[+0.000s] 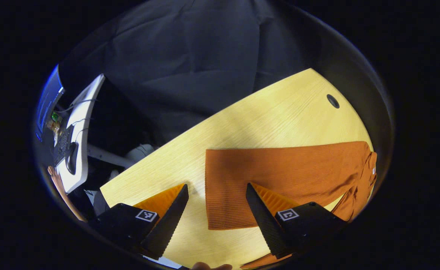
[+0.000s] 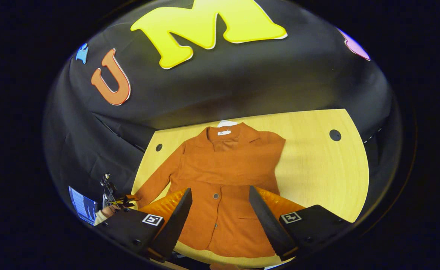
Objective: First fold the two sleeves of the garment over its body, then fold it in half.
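In the left gripper view, the left tongs (image 1: pixel 216 208) stand nearest, spread wide and pinching nothing, hanging above the wooden table (image 1: pixel 272 120). Between their fingers lies the hem end of an orange jacket (image 1: pixel 280 172), its straight bottom edge running across the gap. The jacket stretches away to the right toward the table's rim, with a sleeve (image 1: pixel 349 204) trailing along the near side. Bare wood lies to the left of the hem and beyond the far side of the jacket, up to a dark round hole (image 1: pixel 332 101). Past the table's left edge is a white desk (image 1: pixel 78 138) with a keyboard.

In the right gripper view, the right tongs (image 2: pixel 220 208) are likewise spread and hold nothing, poised over the jacket's (image 2: pixel 223 176) buttoned front. The jacket lies flat, collar toward the far edge. One sleeve (image 2: pixel 238 165) is folded across the chest; the other (image 2: pixel 156 180) still reaches out to the left, near the table's (image 2: pixel 325 172) edge. To the right, the wood is broad and open.
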Available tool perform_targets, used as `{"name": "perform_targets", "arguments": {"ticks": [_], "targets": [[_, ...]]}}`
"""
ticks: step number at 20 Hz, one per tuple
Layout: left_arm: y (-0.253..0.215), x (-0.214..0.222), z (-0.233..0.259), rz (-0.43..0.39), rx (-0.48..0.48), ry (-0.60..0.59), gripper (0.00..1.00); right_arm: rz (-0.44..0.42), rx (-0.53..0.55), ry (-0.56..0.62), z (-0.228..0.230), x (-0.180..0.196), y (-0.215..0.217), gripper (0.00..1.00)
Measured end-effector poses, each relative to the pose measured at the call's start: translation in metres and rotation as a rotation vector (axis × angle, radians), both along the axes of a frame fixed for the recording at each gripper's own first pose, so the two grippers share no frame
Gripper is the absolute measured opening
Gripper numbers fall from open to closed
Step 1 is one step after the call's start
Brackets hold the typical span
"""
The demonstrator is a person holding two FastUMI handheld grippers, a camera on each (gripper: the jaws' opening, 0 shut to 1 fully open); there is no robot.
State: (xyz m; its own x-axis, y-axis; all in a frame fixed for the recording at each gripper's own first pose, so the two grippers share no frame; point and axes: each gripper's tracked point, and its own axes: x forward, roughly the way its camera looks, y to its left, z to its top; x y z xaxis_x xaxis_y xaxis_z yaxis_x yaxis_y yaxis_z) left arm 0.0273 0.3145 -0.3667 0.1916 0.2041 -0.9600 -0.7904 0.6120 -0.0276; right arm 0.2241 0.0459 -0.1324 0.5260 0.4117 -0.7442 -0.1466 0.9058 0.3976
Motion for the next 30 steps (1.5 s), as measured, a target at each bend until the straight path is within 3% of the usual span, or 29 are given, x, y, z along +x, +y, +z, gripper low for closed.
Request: {"name": "perform_targets", "arguments": {"ticks": [1, 3, 4, 5, 8, 9, 12, 14, 17, 18, 19, 20, 23, 24, 25, 28, 30], "targets": [[0.0, -0.001, 0.003, 0.006, -0.04, 0.01, 1.0, -0.008, 0.007, 0.01, -0.003, -0.002, -0.006, 0.94], [0.0, 0.001, 0.001, 0.023, -0.112, 0.036, 0.99, -0.026, 0.035, 0.027, -0.008, -0.008, -0.016, 0.98], [0.002, 0.002, -0.002, 0.009, -0.146, 0.061, 0.92, -0.033, 0.051, 0.032, -0.01, -0.011, -0.019, 0.98], [0.003, 0.001, -0.002, -0.009, -0.191, 0.1, 0.98, -0.037, 0.065, 0.034, -0.013, -0.014, -0.023, 0.98], [0.001, 0.004, -0.004, -0.007, -0.293, 0.168, 0.97, -0.034, 0.068, 0.055, -0.03, -0.032, -0.037, 0.97], [0.002, 0.005, -0.004, 0.0, -0.309, 0.18, 0.98, -0.037, 0.062, 0.063, -0.037, -0.038, -0.04, 0.94], [0.0, 0.007, -0.004, -0.015, -0.306, 0.19, 0.97, -0.052, 0.046, 0.087, -0.055, -0.061, -0.059, 0.97], [-0.006, 0.014, -0.004, -0.029, -0.307, 0.178, 0.8, -0.057, 0.043, 0.115, -0.065, -0.078, -0.065, 0.93], [-0.014, 0.025, 0.0, -0.015, -0.323, 0.166, 0.46, -0.051, 0.061, 0.143, -0.07, -0.099, -0.068, 0.93], [-0.018, 0.029, 0.001, -0.014, -0.334, 0.153, 0.34, -0.054, 0.057, 0.15, -0.073, -0.106, -0.073, 0.97], [-0.019, 0.031, 0.0, -0.016, -0.333, 0.153, 0.37, -0.057, 0.051, 0.158, -0.075, -0.113, -0.077, 0.97], [-0.021, 0.03, 0.001, -0.033, -0.33, 0.168, 0.13, -0.056, 0.042, 0.168, -0.077, -0.122, -0.08, 0.97], [-0.028, 0.032, 0.005, -0.082, -0.326, 0.164, 0.05, -0.062, 0.028, 0.183, -0.084, -0.141, -0.088, 0.97], [-0.033, 0.038, 0.008, -0.09, -0.333, 0.136, 0.03, -0.06, 0.033, 0.193, -0.087, -0.148, -0.088, 0.93], [-0.04, 0.045, 0.015, -0.1, -0.35, 0.11, 0.03, -0.055, 0.041, 0.201, -0.089, -0.154, -0.087, 0.97], [-0.048, 0.071, 0.05, -0.18, -0.313, 0.07, 0.03, -0.04, 0.047, 0.223, -0.1, -0.166, -0.091, 0.93], [-0.061, 0.095, 0.08, -0.214, -0.285, 0.028, 0.03, -0.041, 0.067, 0.224, -0.101, -0.164, -0.092, 0.97]]}}
